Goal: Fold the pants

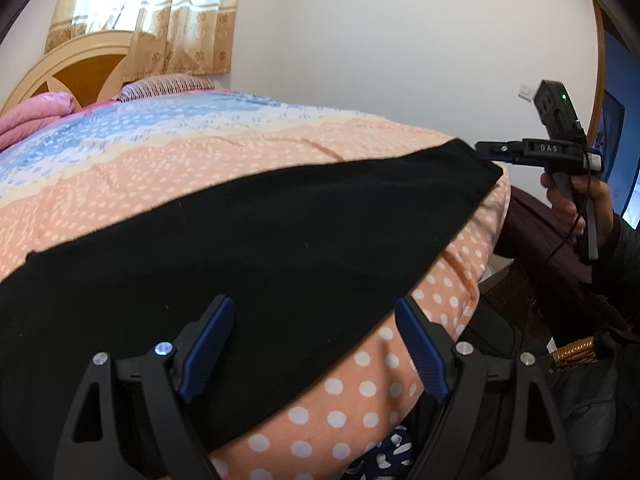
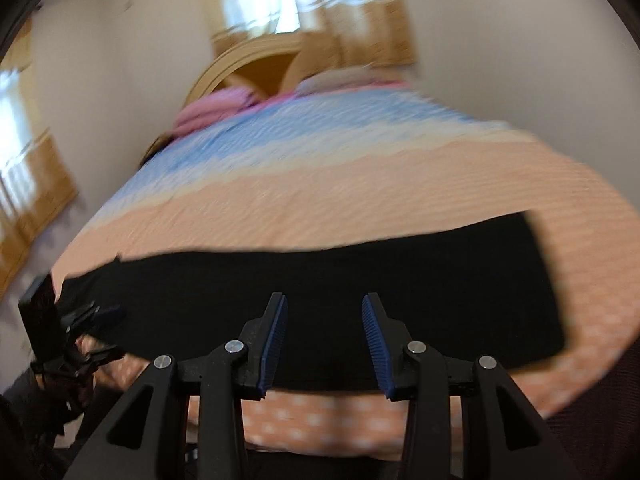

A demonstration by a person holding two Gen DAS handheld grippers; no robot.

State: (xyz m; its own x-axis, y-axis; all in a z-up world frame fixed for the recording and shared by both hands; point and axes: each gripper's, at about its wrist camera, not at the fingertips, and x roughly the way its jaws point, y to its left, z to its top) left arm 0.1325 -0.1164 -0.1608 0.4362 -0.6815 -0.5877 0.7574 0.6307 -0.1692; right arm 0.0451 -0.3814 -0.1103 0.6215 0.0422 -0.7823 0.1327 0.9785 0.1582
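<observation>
Both jaws apart, black pants (image 1: 256, 240) beneath

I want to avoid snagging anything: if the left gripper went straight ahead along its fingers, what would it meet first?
Most likely the flat black pants spread over the peach polka-dot bedspread. The open left gripper points at the cloth; depth is unclear.

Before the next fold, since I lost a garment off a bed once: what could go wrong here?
The black pants lie along the bed's near edge, so a tug toward you could drag them off. Neither the left gripper nor the right gripper holds cloth; both stand open, so a hasty lift may catch only one layer. The right view is blurred, so aim there may be off.
</observation>
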